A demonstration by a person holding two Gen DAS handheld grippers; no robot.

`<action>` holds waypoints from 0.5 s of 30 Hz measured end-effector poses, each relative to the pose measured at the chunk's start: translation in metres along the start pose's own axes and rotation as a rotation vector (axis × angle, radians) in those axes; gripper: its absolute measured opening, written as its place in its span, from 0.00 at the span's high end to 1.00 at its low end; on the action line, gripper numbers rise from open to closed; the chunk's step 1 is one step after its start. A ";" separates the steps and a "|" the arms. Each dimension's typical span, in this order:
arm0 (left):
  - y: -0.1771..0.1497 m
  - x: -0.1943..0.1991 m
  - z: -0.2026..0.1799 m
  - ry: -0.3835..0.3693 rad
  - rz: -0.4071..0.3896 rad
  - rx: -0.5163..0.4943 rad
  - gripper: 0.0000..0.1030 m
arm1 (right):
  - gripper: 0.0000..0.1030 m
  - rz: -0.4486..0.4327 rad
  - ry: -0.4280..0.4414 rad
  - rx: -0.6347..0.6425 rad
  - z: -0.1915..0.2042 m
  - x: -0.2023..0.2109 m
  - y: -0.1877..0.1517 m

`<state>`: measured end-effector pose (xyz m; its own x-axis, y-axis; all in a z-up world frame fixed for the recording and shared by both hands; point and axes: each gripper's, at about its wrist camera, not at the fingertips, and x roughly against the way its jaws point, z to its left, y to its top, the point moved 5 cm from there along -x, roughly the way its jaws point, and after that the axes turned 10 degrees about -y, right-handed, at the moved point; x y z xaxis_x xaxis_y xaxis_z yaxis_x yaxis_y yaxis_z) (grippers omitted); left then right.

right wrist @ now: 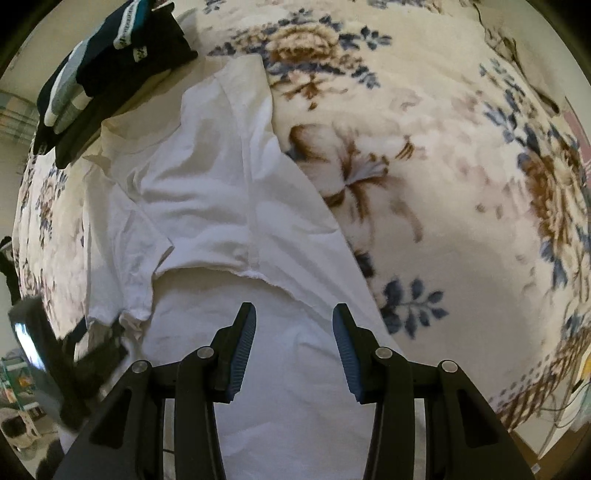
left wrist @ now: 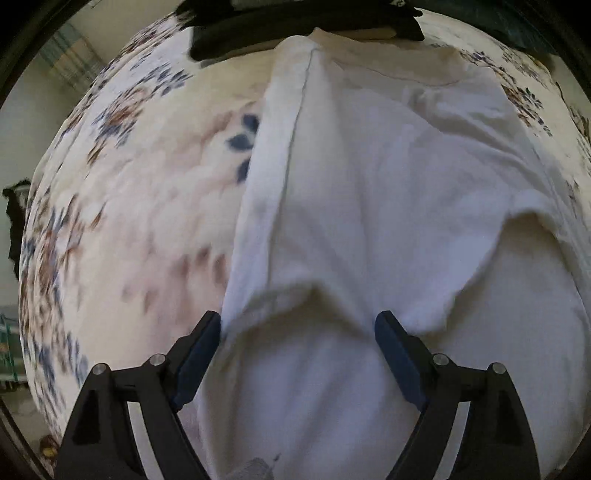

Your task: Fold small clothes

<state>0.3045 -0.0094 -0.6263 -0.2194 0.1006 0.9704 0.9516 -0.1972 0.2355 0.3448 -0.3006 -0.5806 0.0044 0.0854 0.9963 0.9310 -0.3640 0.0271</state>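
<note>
A white T-shirt (left wrist: 369, 206) lies spread on a floral blanket, collar at the far end, both sides folded in over the body. It also shows in the right wrist view (right wrist: 221, 206). My left gripper (left wrist: 297, 321) is open, just above the shirt's lower left part, its jaws either side of a raised fold of cloth. My right gripper (right wrist: 293, 314) is open and empty over the shirt's lower right part, near the ragged sleeve hem. The left gripper's body shows blurred at the shirt's left edge in the right wrist view (right wrist: 85, 354).
The floral blanket (right wrist: 461, 184) covers the bed around the shirt. A stack of dark folded clothes (right wrist: 110, 55) sits beyond the collar, also in the left wrist view (left wrist: 295, 26). The bed edge and floor lie to the left (left wrist: 14, 332).
</note>
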 end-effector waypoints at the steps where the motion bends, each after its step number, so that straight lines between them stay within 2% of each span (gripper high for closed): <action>1: -0.006 0.005 0.002 -0.006 0.007 0.015 0.18 | 0.56 -0.004 -0.004 0.003 -0.001 0.003 0.000; 5: -0.019 0.035 0.009 -0.029 -0.009 0.093 0.18 | 0.56 0.011 -0.003 0.006 -0.011 0.019 -0.005; 9: -0.019 0.086 0.011 -0.012 -0.098 0.138 0.18 | 0.56 0.031 0.029 0.021 -0.030 0.048 -0.006; 11: -0.020 0.109 0.009 0.002 -0.138 0.164 0.18 | 0.56 0.044 0.039 0.061 -0.043 0.063 -0.004; 15: -0.024 0.130 -0.004 0.042 -0.158 0.203 0.18 | 0.56 0.059 0.047 0.175 -0.075 0.083 0.003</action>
<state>0.2519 0.0042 -0.5054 -0.3735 0.0732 0.9247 0.9276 0.0177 0.3732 0.3203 -0.3645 -0.4922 0.0482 0.0240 0.9985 0.9789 -0.1999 -0.0425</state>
